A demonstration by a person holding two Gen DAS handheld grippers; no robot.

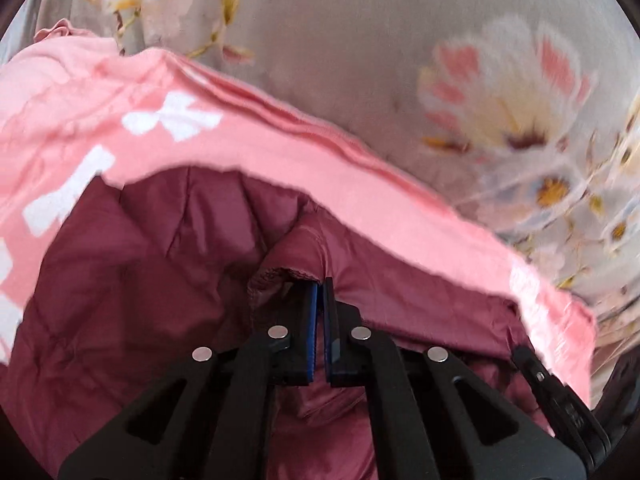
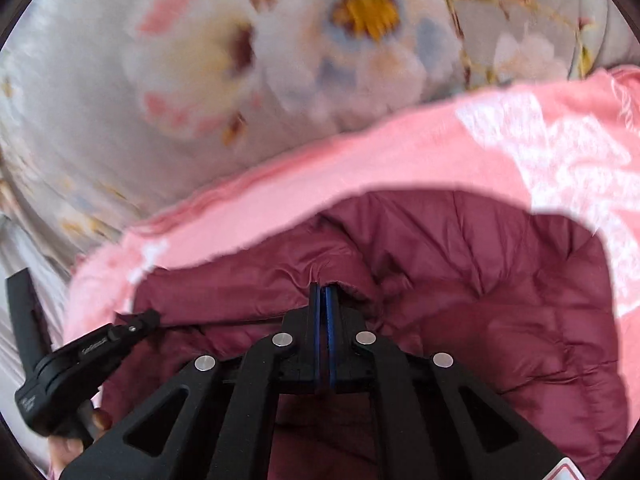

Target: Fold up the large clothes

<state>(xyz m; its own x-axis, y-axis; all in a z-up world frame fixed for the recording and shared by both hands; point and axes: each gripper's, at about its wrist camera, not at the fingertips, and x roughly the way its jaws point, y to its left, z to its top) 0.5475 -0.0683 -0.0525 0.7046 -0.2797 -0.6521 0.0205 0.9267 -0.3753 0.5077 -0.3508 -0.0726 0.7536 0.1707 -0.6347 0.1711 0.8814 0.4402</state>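
Your left gripper (image 1: 320, 286) and right gripper (image 2: 325, 289) each pinch the maroon jacket's (image 2: 460, 280) hem, lifted over the pink garment (image 1: 240, 144) (white-printed) on the floral bedsheet (image 1: 360, 40).

Surface: bed (image 1: 360, 40) under a grey floral sheet (image 2: 100, 80).
On it: pink blanket (image 1: 280, 152) with white pattern, spread flat.
On the blanket: maroon quilted jacket (image 2: 480, 280).

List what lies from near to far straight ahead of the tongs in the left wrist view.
Left tongs, shut on the maroon quilted jacket → pink garment with white print → floral bedsheet.
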